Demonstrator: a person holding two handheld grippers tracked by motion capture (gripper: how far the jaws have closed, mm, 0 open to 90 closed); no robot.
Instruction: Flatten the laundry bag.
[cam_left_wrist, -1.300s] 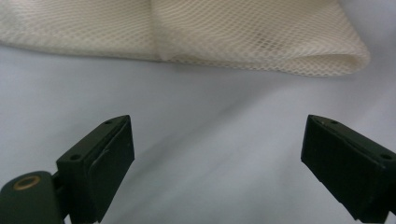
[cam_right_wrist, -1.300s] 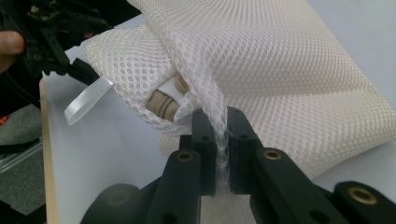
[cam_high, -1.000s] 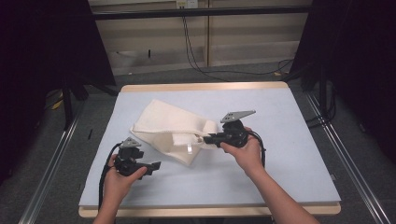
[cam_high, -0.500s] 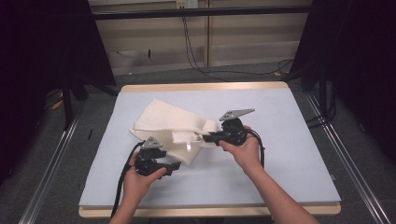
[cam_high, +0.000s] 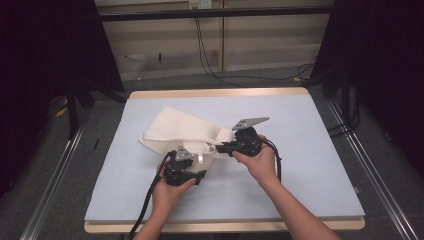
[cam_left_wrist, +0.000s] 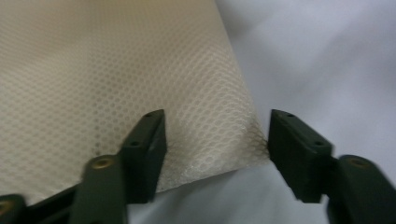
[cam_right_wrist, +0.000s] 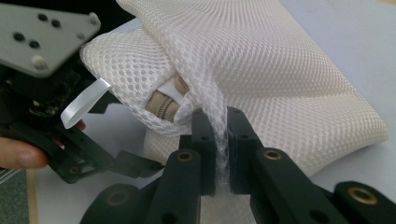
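High view first: the table (cam_high: 320, 165), covered in a pale blue sheet, is carrying a single cream mesh bag (cam_high: 175, 131), which is lying crumpled a little left of the middle with one flap trailing toward the far left. Both of the person's forearms are coming in from the near edge and meeting at the bag's near end, so the work is being done at that one corner, probably because the opening sits there.

The right gripper (cam_high: 221, 147) is pinching a fold of the mesh between nearly closed jaws. In the right gripper view the netting (cam_right_wrist: 261, 60) is being drawn up into a taut ridge running down into the jaws, which suggests the hold is there to anchor the bag and keep its mouth lifted while the other hand works. Just beside that ridge a zip end (cam_right_wrist: 163, 109) is peeking out from under the fold, and a small clear tab (cam_right_wrist: 84, 108) is sticking out next to it; whether that tab belongs to the zip or is only a label is hard to say from this angle.

The left gripper (cam_left_wrist: 212, 140) is standing wide apart and gripping nothing. Its jaws are straddling the bag's corner (cam_left_wrist: 243, 149), one lying over the mesh, the other over the bare sheet. That placement reads as lining up for a grab on the corner, giving a second hold against the right hand's pull.
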